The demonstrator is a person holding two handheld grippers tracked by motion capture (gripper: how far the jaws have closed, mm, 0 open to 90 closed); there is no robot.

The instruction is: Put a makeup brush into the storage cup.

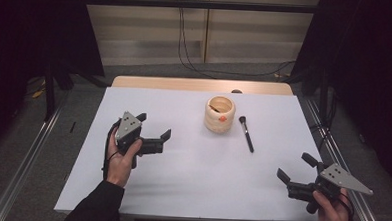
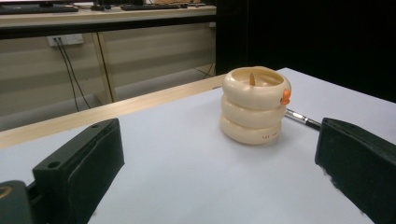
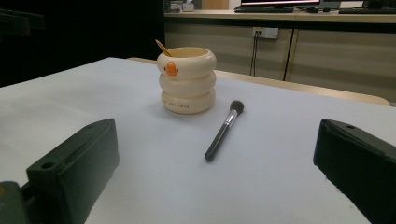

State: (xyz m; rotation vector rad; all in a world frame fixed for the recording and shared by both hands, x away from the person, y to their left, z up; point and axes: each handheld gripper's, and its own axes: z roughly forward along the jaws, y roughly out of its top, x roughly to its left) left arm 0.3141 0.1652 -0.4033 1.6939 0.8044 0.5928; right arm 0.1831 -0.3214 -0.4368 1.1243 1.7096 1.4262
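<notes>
A cream ribbed holder (image 1: 219, 113) (image 2: 254, 106) (image 3: 187, 80) shaped like three stacked rings stands upright at the table's back middle, with a small orange figure on its rim and a thin stick poking out. A black-handled makeup brush (image 1: 246, 133) (image 3: 223, 131) lies flat just right of it, its metal ferrule (image 2: 301, 117) peeking from behind the holder. My left gripper (image 1: 154, 125) (image 2: 219, 186) is held open at the table's left, aimed at the holder. My right gripper (image 1: 295, 168) (image 3: 215, 186) hovers open near the front right corner, facing the brush. Both are empty.
The white table (image 1: 191, 180) has a wooden strip along its far edge. Cables (image 1: 186, 50) trail on the floor behind it. Metal rails (image 1: 26, 158) run down both sides. A desk with a monitor and keyboards (image 3: 299, 8) stands against the far wall.
</notes>
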